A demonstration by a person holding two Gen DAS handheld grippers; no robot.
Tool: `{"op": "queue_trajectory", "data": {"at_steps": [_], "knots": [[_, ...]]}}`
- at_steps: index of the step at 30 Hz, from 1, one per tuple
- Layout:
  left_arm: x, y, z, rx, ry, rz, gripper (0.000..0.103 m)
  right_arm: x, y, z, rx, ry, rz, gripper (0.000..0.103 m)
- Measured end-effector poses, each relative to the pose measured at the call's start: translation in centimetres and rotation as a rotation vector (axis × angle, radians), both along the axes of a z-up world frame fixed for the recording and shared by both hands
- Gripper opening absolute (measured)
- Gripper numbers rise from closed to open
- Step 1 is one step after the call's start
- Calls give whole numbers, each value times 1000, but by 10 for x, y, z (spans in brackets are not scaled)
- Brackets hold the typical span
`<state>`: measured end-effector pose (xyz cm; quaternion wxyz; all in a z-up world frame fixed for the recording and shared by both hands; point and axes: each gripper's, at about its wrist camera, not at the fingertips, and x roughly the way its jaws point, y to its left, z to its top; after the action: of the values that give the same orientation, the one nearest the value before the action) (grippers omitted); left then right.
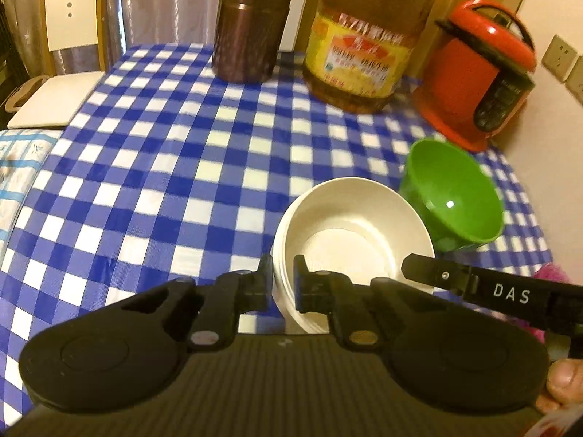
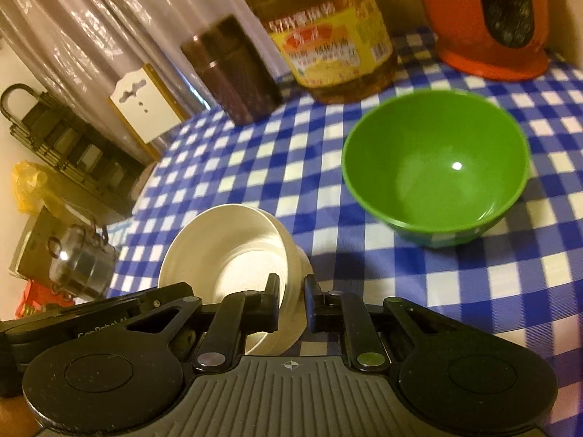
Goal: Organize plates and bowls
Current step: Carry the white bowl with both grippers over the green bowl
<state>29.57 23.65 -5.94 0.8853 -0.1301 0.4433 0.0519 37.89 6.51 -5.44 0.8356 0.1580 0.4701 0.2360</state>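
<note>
Your light is warm, yellowish and rather dim. A small white glare spot sits inside the green bowl (image 2: 435, 171) ahead of your right tongs. Far past the tongs the oil bottle (image 1: 368, 36) and dark jar (image 1: 251, 25) smear with blur. Fisheye bends the checked tablecloth (image 1: 164, 167) at the edges; corners darken.

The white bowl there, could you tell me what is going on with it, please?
A person is holding the white bowl with both handheld grippers: the left gripper is shut on its near rim, and the right gripper is shut on the opposite rim. The green bowl sits empty beside it on the checked tablecloth.
</note>
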Motion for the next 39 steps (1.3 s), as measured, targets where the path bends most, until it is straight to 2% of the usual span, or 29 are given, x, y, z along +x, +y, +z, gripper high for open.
{"op": "queue_trajectory", "data": {"at_steps": [7,16,26,39], "knots": [[6,-23,39,-20,-73,-26,10,-6,-25,42,-2,-87,-34,13],[43,-67,53,-22,-123,-88,9,8,-68,64,-29,-145,-117,12],[94,-102,32,-49,-107,-131,9,41,-107,48,-57,-121,-189,11],[130,-113,-12,-64,-35,-133,9,80,-117,12,-112,-86,-191,11]]}}
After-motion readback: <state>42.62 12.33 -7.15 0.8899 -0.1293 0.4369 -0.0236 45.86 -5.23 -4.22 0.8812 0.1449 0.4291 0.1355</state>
